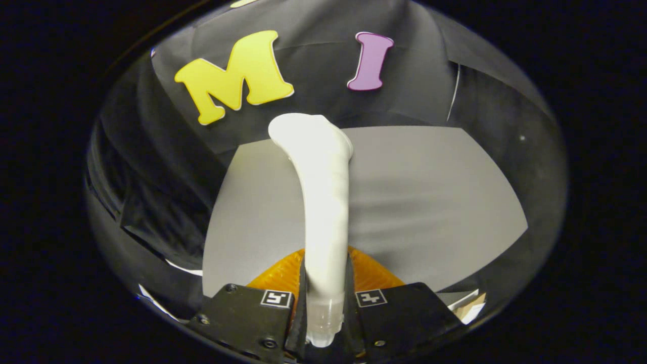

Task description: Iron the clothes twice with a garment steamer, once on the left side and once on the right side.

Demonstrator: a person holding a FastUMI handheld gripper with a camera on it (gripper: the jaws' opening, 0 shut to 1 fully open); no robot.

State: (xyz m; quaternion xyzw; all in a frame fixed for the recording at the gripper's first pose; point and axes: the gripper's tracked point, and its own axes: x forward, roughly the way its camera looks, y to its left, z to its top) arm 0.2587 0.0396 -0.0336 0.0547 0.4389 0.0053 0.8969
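Tool (pixel 325 298) fingers clamping steamer (pixel 323 202) — head beyond

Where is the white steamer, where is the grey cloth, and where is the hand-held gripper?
steamer (pixel 326 202): gripper view, middle of its white handle.
grey cloth (pixel 429 202): gripper view, bare stretch beside the steamer.
hand-held gripper (pixel 324 298): gripper view, between its fingertips, shut on the steamer.

gripper (pixel 325 290): both fingers (pixel 303 298) closed tight, one on each side of the steamer handle (pixel 326 212) | handle stands up between them and reaches forward beyond the tips | pose: pointing forward, level
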